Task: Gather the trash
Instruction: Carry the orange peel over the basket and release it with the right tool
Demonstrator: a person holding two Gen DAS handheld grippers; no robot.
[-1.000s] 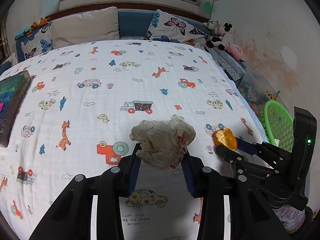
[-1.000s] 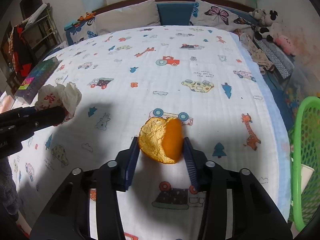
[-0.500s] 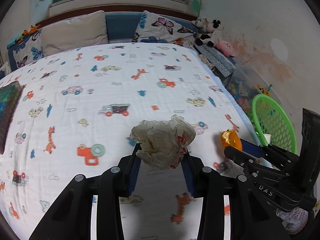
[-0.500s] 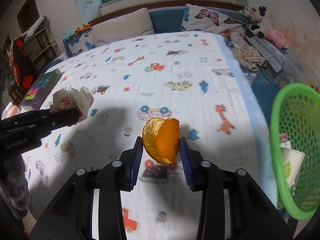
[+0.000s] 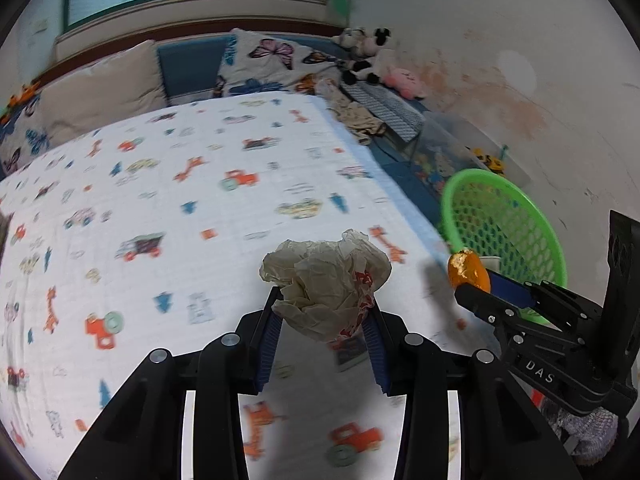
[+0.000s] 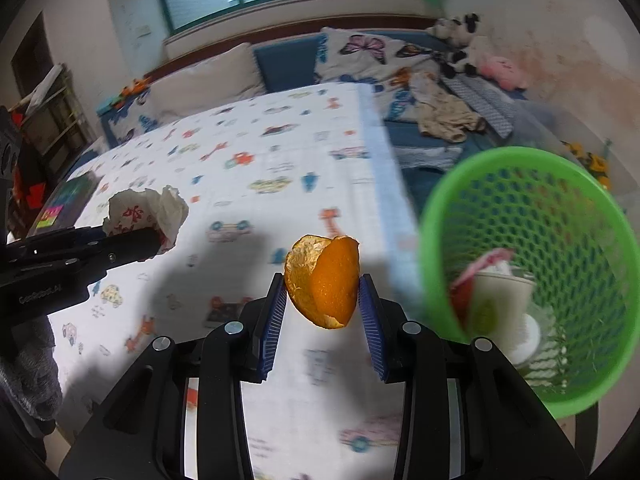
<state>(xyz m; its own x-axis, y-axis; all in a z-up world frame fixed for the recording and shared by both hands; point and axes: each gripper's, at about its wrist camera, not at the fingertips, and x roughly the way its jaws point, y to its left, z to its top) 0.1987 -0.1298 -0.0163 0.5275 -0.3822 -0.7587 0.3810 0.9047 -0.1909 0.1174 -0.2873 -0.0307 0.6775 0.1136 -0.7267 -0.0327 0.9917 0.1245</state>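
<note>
Both grippers have swung right toward green mesh plastic basket (image 6: pixel 532 280) beside bed edge | left gripper (image 5: pixel 324 320) clenched on crumpled beige paper wad (image 5: pixel 326 280) above patterned white bedsheet (image 5: pixel 180 184) | right gripper (image 6: pixel 322 304) grasping orange peel piece (image 6: pixel 324 280), just beside basket rim | white paper cup (image 6: pixel 500 300) inside basket

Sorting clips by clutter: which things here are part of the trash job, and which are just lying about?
Job: crumpled paper in left gripper; orange peel in right gripper; green basket.
Lying about: pillows; stuffed toys; book.
</note>
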